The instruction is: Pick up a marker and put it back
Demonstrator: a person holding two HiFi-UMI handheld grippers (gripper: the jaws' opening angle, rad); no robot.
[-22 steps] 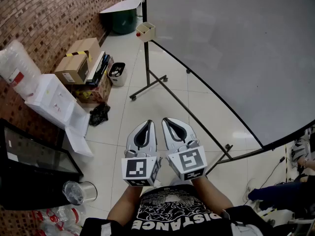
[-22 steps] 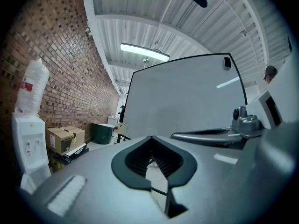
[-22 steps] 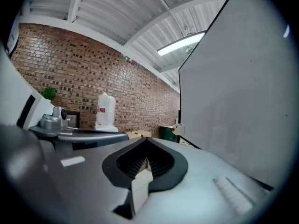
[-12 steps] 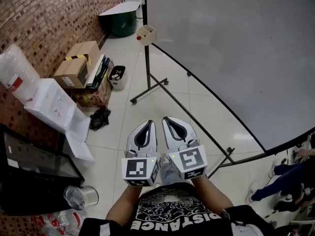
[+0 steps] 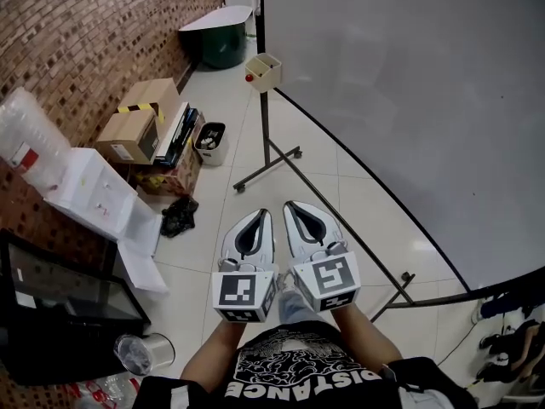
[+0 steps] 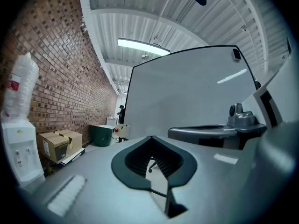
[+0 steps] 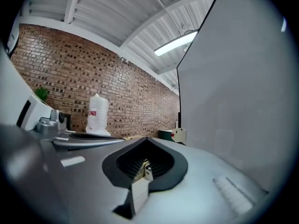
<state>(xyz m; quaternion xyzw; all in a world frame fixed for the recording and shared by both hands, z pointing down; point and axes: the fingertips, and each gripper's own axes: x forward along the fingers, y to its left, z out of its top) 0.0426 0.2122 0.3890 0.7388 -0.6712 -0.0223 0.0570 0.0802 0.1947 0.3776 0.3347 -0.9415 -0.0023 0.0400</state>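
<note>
Held side by side, low before the chest: left gripper [image 5: 258, 214] and right gripper [image 5: 291, 206], each with jaws closed tip to tip and gripping nothing. Well ahead, fixed to the whiteboard [image 5: 409, 100] stand's post: small cream box [image 5: 266, 69], red spot on its side. Marker itself too small to make out.

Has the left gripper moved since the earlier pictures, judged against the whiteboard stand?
Yes. The left gripper has come a little forward: its fingers now lie nearer the floor foot of the whiteboard stand.
</note>
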